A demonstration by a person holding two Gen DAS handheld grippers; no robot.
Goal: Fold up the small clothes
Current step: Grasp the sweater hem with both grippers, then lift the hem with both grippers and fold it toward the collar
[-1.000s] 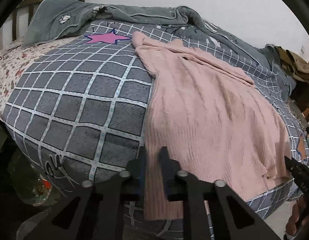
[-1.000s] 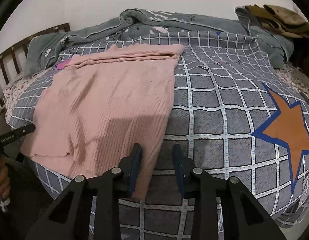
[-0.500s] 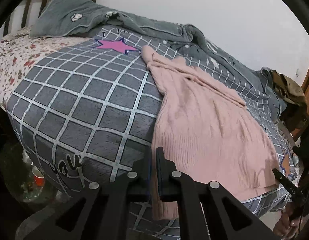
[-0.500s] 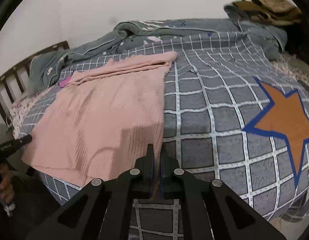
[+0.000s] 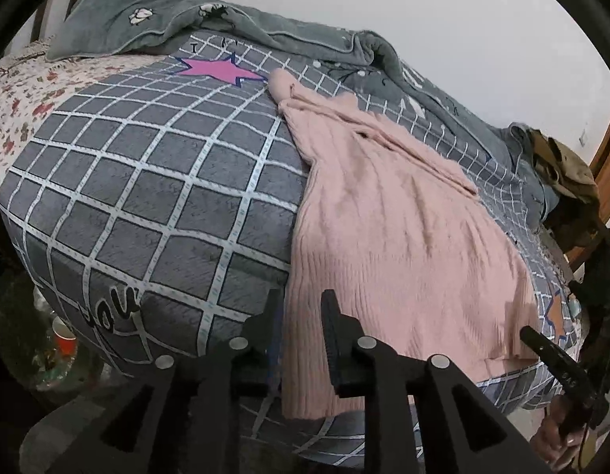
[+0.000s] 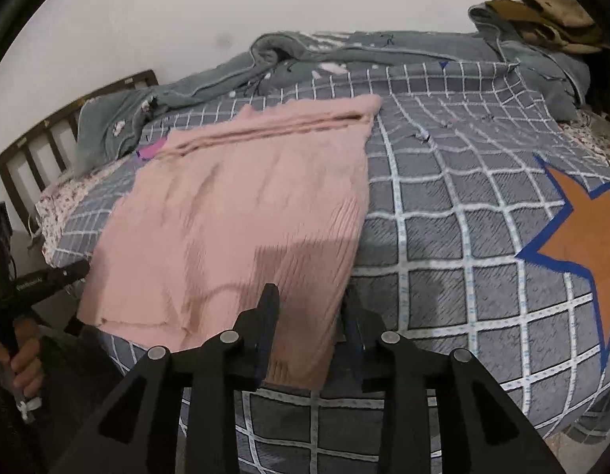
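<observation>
Pink ribbed knit sweater [image 5: 403, 245] lies flat on grey checked quilt [image 5: 147, 197], hem hanging off near edge, handy for corner grabs. Left gripper [image 5: 301, 316] and right gripper [image 6: 309, 312]: jaws just been opening, each straddling hem corner, pads not pinching yet imo.

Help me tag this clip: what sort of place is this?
Most likely a bedroom at home: a bed with a checked quilt, a rumpled grey blanket along the wall, and a wooden bed frame.

Both grippers' jaws just reopened, pink sweater [image 5: 400, 237] hem between them, unpinched
</observation>
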